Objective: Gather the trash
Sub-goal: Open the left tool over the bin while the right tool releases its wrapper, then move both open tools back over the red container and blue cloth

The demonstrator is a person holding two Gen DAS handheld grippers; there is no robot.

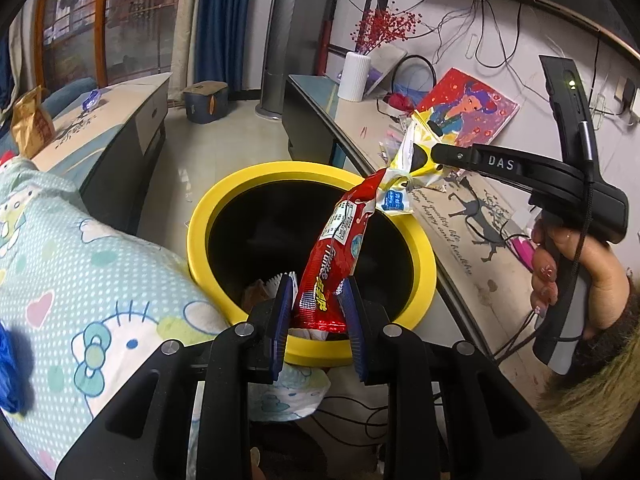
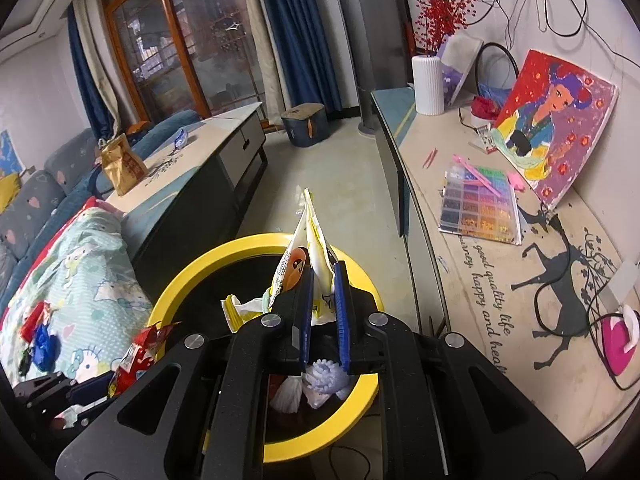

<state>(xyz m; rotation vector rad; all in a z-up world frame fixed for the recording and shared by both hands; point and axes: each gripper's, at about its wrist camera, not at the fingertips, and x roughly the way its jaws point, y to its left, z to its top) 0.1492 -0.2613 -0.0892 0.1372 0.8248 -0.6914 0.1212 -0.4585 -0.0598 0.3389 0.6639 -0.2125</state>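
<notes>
Your left gripper is pinching the lower end of a red snack wrapper that is hanging over the yellow-rimmed trash bin, its pads pressing on the foil. Your right gripper is clamping a yellow-and-white wrapper, which is sticking up toward twelve o'clock above the same bin, with crumpled white trash lying inside at six o'clock.

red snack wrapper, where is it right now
In the left wrist view the red snack wrapper is pinched in the left gripper, hanging over the yellow-rimmed bin, left of the right gripper's yellow wrapper.
</notes>
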